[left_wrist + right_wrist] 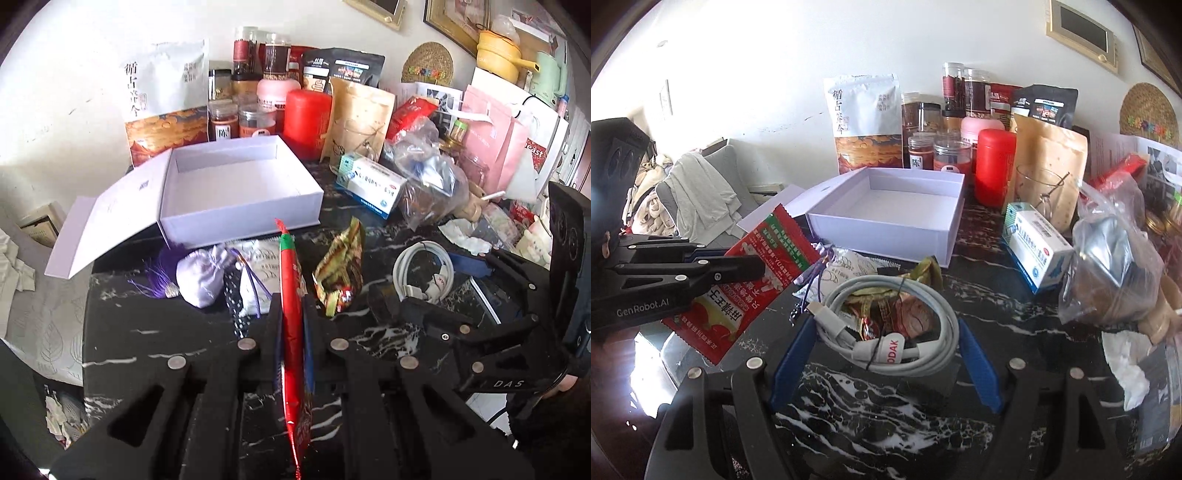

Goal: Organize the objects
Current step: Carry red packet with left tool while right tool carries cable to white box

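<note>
My left gripper point(291, 306) is shut on a flat red snack packet point(290, 266), which stands edge-on between its jaws. In the right wrist view the same left gripper point(757, 264) holds that red packet point(738, 306) above the table's left side. The right gripper point(884, 325) has its blue pads point(792, 354) against both sides of a coiled white cable point(864, 284). From the left wrist view, the cable point(406, 258) sits between the right gripper's point(424, 280) fingers. An open, empty white box point(240, 218) point(879, 232) lies behind, its lid point(110, 221) folded out to the left.
On the black marble table point(886, 413) lie a gold-green wrapper point(341, 266), a purple sachet point(201, 273) and a white packet point(266, 258). Jars and pouches point(864, 122) line the wall. A medicine box point(1038, 247) and a plastic bag point(1108, 258) crowd the right.
</note>
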`<state>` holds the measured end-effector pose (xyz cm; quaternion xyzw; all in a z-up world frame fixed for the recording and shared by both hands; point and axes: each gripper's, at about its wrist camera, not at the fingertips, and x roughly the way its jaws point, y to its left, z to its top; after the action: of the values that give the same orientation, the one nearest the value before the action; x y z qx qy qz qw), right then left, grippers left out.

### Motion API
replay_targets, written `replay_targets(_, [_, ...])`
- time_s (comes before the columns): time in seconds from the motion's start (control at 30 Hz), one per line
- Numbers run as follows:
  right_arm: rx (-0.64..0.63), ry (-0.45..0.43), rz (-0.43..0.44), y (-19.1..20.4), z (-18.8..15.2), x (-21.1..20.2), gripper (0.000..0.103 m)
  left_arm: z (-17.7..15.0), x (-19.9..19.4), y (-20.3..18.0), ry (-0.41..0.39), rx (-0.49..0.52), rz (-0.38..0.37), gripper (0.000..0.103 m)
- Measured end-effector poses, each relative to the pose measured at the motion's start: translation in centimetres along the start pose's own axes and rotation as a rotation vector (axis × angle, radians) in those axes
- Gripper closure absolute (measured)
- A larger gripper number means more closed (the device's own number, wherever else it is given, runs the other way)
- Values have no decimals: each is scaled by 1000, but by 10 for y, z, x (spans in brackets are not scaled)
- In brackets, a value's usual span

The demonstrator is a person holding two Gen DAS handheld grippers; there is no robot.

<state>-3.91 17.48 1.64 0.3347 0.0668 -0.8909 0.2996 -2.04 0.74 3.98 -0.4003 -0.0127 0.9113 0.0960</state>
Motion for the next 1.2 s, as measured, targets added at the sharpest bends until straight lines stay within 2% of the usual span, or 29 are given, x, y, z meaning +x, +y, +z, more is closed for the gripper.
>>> replay_targets(0.53, [-60, -15, 46, -10, 62, 37, 25, 66, 25, 30, -11, 3, 4, 94])
replay_targets(0.87, [-72, -19, 28, -30, 98, 71, 25, 111, 66, 53, 3, 3, -4, 94])
replay_targets(1.2, [-67, -30, 4, -49, 131, 104, 25, 158, 111, 83, 1, -14, 25, 94])
